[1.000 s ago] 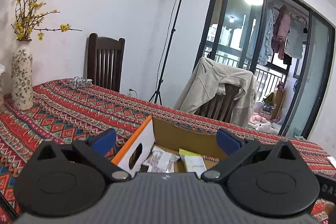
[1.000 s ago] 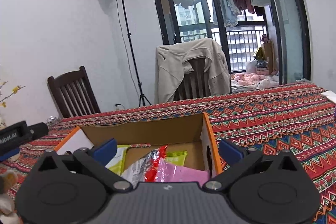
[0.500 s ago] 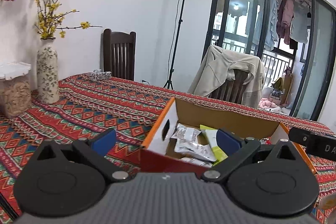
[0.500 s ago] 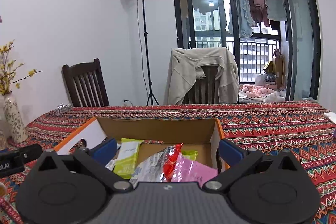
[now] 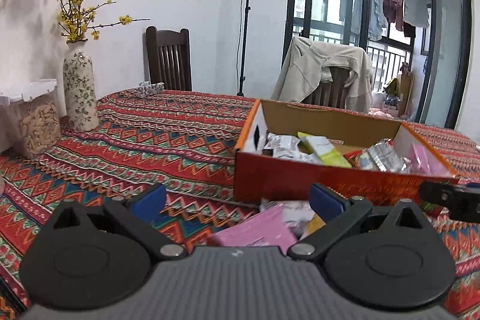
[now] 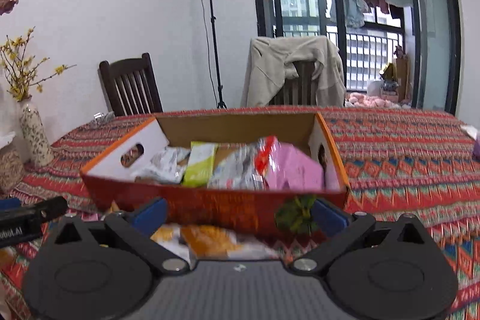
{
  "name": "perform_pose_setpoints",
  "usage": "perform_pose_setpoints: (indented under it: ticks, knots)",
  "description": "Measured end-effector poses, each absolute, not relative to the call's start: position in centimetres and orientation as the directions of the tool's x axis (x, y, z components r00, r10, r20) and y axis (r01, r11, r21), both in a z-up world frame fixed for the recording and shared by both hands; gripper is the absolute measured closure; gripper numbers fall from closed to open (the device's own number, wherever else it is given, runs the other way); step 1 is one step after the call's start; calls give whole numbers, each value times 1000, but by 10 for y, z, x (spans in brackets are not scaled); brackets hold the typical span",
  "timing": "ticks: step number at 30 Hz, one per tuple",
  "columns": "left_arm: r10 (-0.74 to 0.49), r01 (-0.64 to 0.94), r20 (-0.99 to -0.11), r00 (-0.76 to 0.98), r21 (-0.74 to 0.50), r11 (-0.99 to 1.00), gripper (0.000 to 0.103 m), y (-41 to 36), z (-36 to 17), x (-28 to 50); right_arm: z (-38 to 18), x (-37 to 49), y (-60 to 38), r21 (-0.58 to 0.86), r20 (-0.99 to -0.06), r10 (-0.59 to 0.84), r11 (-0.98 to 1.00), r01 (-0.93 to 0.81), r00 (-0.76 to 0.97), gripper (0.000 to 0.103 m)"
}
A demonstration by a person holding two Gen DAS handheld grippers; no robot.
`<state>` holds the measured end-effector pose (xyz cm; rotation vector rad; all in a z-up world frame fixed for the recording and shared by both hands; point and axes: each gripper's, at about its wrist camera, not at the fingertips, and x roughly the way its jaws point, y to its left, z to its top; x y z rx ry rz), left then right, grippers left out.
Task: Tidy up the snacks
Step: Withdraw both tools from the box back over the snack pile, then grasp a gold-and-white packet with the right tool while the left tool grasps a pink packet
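An open orange cardboard box (image 5: pixel 330 185) (image 6: pixel 210 206) stands on the patterned tablecloth and holds several snack packets: silver, green (image 6: pixel 199 164) and pink (image 6: pixel 292 170). More snacks lie on the cloth in front of it: a pink packet (image 5: pixel 255 233) under my left gripper and an orange packet (image 6: pixel 210 240) under my right gripper. My left gripper (image 5: pixel 237 200) is open and empty, short of the box's near left corner. My right gripper (image 6: pixel 240 213) is open and empty, just before the box's front wall.
A patterned vase (image 5: pixel 79 92) with yellow flowers and a clear jar (image 5: pixel 33 116) stand at the table's left edge. Two chairs (image 5: pixel 169 59) stand behind the table, one draped with a beige jacket (image 5: pixel 324 74). A lamp stand (image 6: pixel 213 20) stands by the wall.
Both grippers have pulled back and dropped from above the box to in front of it. The loose snacks on the cloth have come into view. Both stay open.
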<state>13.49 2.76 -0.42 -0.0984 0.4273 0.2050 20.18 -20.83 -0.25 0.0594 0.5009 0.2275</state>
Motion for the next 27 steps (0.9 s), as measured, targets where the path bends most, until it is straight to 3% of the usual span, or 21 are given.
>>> perform_pose_setpoints:
  ticks: [14, 22, 25, 27]
  knots:
    - [116, -195, -429, 896, -144, 970, 0, 60, -26, 132, -31, 186, -195, 78, -552, 180, 983, -165, 814, 0]
    - [77, -185, -447, 891, -203, 962, 0, 67, -30, 132, -41, 201, -184, 145, -596, 248, 969, -201, 764, 0]
    - [66, -182, -454, 889, -215, 960, 0, 68, -31, 134, -45, 205, -189, 208, -598, 294, 955, -210, 745, 7]
    - [62, -182, -459, 886, -221, 958, 0, 69, -32, 135, -45, 202, -189, 232, -589, 327, 944, -233, 739, 21]
